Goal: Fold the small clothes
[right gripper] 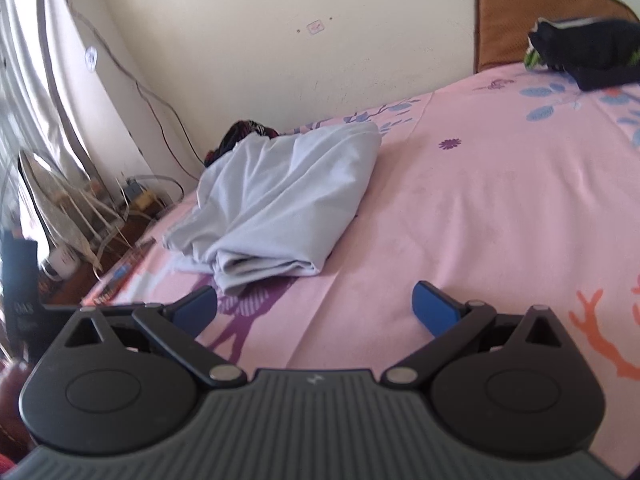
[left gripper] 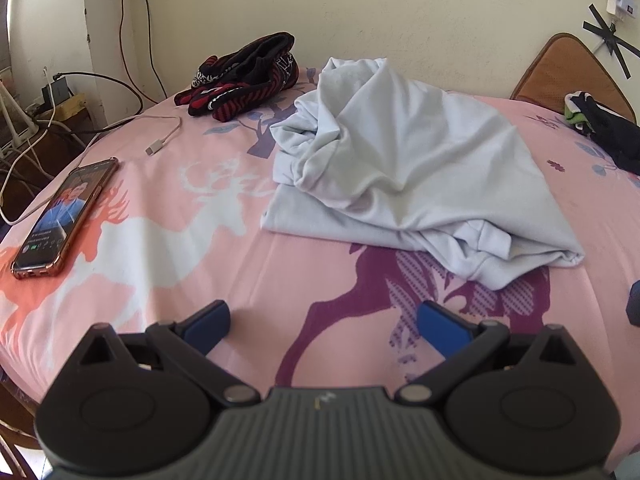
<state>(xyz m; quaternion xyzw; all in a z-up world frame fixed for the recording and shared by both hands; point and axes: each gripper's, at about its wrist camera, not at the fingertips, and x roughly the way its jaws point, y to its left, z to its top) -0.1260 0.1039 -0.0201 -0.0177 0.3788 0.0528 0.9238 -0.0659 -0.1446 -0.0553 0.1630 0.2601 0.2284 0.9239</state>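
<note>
One pale shirt (left gripper: 412,176) lies crumpled mid-bed (left gripper: 248,264); one red-black garment (left gripper: 248,76) sits behind it, one dark garment (left gripper: 604,128) far right. One phone (left gripper: 64,220) lies left; both grippers, left (left gripper: 324,320) and right (right gripper: 314,304), gape empty.

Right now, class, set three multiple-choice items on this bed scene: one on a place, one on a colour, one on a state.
1. Where does the phone lie?
A. on the pale shirt
B. on the bed sheet, left of the shirt
C. on the brown cushion

2. What colour is the crumpled shirt?
A. pale blue-white
B. bright green
C. orange

3. How do the jaws of the left gripper stand?
A. shut on the shirt
B. shut on the phone
C. open, holding nothing

Answers:
1 B, the phone rests on the pink sheet, apart from the shirt.
2 A, the cloth is a pale blue-white.
3 C, only sheet shows between them.
</note>
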